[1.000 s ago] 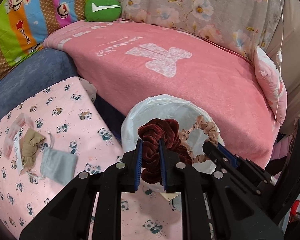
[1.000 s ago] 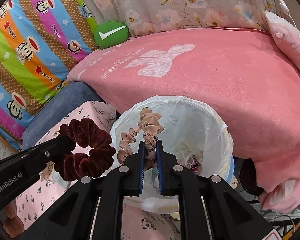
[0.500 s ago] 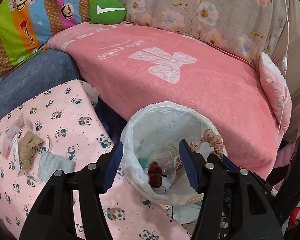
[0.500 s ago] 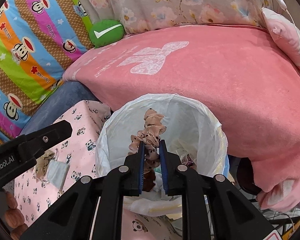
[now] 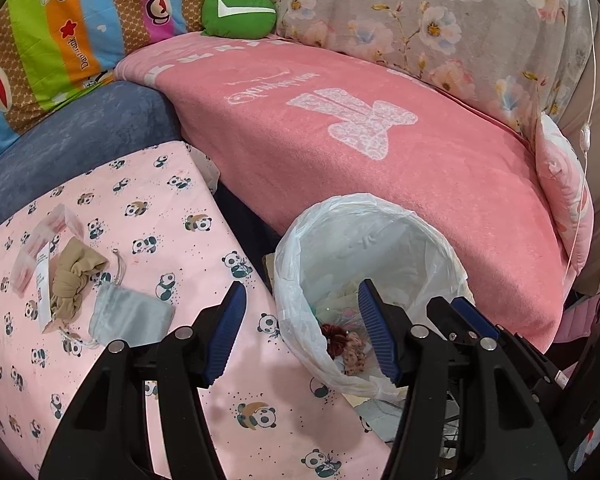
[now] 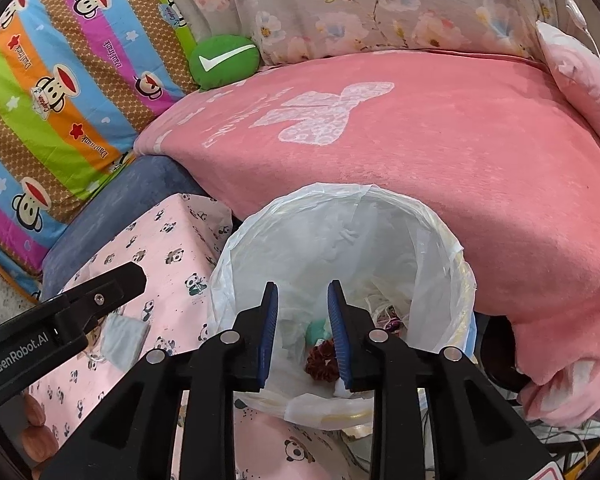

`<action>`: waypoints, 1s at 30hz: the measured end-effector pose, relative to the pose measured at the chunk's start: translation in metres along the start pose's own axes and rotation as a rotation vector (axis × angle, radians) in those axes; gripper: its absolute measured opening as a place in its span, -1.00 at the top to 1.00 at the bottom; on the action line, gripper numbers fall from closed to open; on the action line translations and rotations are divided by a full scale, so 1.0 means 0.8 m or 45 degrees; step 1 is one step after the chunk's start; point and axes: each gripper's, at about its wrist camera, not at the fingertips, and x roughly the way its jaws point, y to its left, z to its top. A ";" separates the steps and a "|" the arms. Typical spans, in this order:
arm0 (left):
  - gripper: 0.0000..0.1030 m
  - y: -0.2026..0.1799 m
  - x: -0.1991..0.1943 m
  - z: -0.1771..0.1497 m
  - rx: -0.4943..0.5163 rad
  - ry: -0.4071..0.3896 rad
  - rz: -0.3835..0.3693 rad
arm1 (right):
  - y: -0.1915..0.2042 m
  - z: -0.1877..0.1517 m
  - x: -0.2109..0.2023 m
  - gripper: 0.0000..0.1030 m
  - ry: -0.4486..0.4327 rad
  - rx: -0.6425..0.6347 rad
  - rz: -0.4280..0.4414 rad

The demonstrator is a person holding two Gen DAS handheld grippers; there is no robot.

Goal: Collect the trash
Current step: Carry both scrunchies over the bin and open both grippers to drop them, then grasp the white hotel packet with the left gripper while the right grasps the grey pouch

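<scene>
Left tool [image 5: 300,328]: jaws wide apart, nothing between the blue pads [image 5: 228,332]; it hangs over the near edge of the panda-print bench [image 5: 172,216] and the rim of the lined bin [image 5: 364,216]. Right tool [image 6: 302,332]: jaws partly apart, having just been opening, with nothing gripped between them; it points down into the mouth of the same bin, and in the left tool's view appears just right of that tool's right finger.

Inside the bin, below and ahead of both tools, lie the dark red scrunchie [image 5: 334,334] and the beige scrunchie [image 5: 354,354], touching one another among other scraps (the beige one cannot be made out in the right wrist view, where the red one shows between the pads). A teal scrap [image 6: 318,330] lies just behind the red scrunchie.

On the bench, to the left of the left tool, rest a grey drawstring pouch [image 5: 130,316], a knotted tan cloth [image 5: 74,280] touching it, and a clear packet [image 5: 40,248] beside that. Beyond the bin: a sofa under a pink blanket [image 5: 380,152], with a green cushion [image 5: 238,12] at its far end.
</scene>
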 end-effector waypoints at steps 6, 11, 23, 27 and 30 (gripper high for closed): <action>-0.08 0.014 -0.005 -0.006 -0.028 0.002 0.012 | 0.011 -0.004 -0.002 0.39 0.003 -0.023 0.004; -0.10 0.029 -0.011 -0.011 -0.059 0.008 0.012 | 0.025 -0.007 -0.005 0.38 0.008 -0.046 0.014; -0.17 0.086 -0.027 -0.030 -0.157 0.011 0.069 | 0.085 -0.026 -0.008 0.26 0.031 -0.155 0.062; -0.17 0.111 -0.033 -0.037 -0.198 0.007 0.094 | 0.110 -0.034 -0.007 0.26 0.047 -0.201 0.077; -0.17 0.130 -0.038 -0.042 -0.227 0.004 0.110 | 0.127 -0.040 -0.006 0.26 0.057 -0.230 0.091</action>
